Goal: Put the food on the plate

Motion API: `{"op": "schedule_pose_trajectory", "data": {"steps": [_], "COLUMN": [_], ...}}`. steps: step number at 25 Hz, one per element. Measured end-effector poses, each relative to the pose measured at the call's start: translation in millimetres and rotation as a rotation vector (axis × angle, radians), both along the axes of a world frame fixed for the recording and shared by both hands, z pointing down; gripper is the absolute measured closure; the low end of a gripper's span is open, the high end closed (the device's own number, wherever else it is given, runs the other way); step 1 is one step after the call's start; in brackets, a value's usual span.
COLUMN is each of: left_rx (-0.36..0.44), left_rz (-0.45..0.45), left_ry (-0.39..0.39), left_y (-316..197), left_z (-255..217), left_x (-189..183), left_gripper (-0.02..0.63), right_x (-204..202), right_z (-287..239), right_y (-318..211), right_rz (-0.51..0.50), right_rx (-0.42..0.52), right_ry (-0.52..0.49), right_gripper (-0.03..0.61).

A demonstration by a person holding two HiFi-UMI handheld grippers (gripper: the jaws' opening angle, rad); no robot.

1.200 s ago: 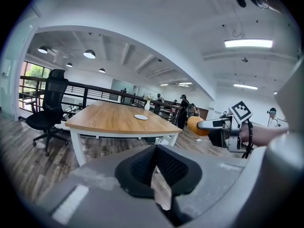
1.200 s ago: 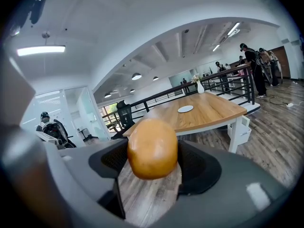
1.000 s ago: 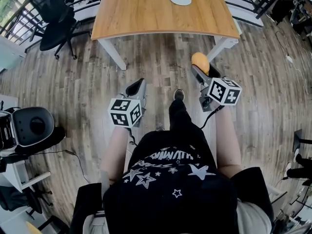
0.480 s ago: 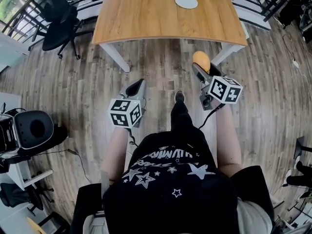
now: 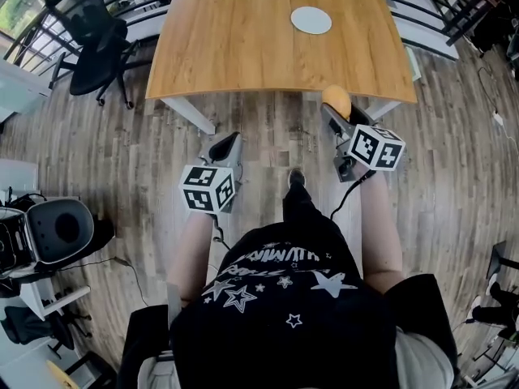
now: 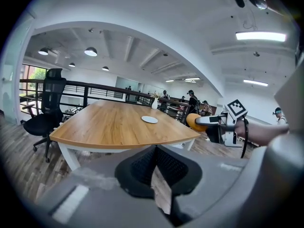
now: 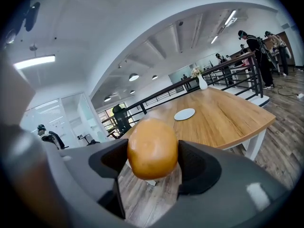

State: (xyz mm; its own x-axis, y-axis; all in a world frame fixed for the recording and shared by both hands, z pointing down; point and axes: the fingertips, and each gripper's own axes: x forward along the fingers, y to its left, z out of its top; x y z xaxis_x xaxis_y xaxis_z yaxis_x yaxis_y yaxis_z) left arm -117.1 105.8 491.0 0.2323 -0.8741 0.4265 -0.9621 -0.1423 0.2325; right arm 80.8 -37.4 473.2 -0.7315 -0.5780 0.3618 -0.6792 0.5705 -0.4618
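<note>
- The wood-plank floor [image 5: 122,177] fills most of the head view, all round the person and under the table.
- The wooden table [image 5: 243,47] with white legs stands at 12 o'clock from the person. Its top is bare apart from one plate.
- The person [image 5: 284,314] in a dark star-print shirt stands at 6 o'clock in the head view, with both forearms held out toward the table.
- A black office chair [image 5: 85,31] stands at 10 o'clock, just off the table's left corner.
- The right gripper [image 7: 152,161] is at 1 o'clock from the person, pointing toward the table. Its jaws stand wide and are closed on the food – both black pads press against its sides.
- The left gripper [image 6: 155,151] is at 11 o'clock, over the floor and short of the table. Its jaws are together at the tips with nothing between them, and only floor shows through the narrow gap below.
- The plate [image 5: 311,20] is small, round and pale. It lies flat on the far part of the table at 12 o'clock, slightly to the right.
- The food [image 5: 336,100] is a smooth, round, orange-brown piece – held up in the right gripper. In the head view it shows against the table's near edge, well apart from the plate.
</note>
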Motion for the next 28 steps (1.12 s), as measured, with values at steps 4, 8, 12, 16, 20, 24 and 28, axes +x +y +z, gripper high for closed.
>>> {"op": "schedule_pose_trajectory", "data": {"steps": [4, 8, 12, 16, 20, 24, 28], "left_rx": [-0.013, -0.019, -0.017, -0.015, -0.011, -0.011, -0.006], "left_rz": [-0.009, -0.009, -0.019, -0.034, -0.051, -0.069, -0.078], "left_ry": [0.014, 0.009, 0.000, -0.006, -0.014, -0.020, -0.026], "left_y": [-41, -75, -109, -141, -170, -199, -225], "left_z": [1, -1, -6, -6, -10, -13, -15], "left_x": [4, 9, 10, 9, 5, 0, 0], "left_gripper": [0.612, 0.612, 0.612, 0.612, 0.612, 0.612, 0.612], "right_x": [1, 5, 2, -1, -7, -13, -15], "right_z": [-1, -4, -7, -6, -8, -12, -11], "right_y": [-42, -81, -116, -149, -182, -213, -237], "right_rz": [-0.014, -0.021, -0.040, -0.058, -0.076, -0.097, -0.111], "right_rx": [-0.009, -0.008, -0.012, -0.011, -0.008, -0.002, 0.001], "right_ry": [-0.003, -0.006, -0.020, -0.028, -0.034, -0.033, -0.031], "right_gripper": [0.245, 0.245, 0.247, 0.245, 0.245, 0.247, 0.247]}}
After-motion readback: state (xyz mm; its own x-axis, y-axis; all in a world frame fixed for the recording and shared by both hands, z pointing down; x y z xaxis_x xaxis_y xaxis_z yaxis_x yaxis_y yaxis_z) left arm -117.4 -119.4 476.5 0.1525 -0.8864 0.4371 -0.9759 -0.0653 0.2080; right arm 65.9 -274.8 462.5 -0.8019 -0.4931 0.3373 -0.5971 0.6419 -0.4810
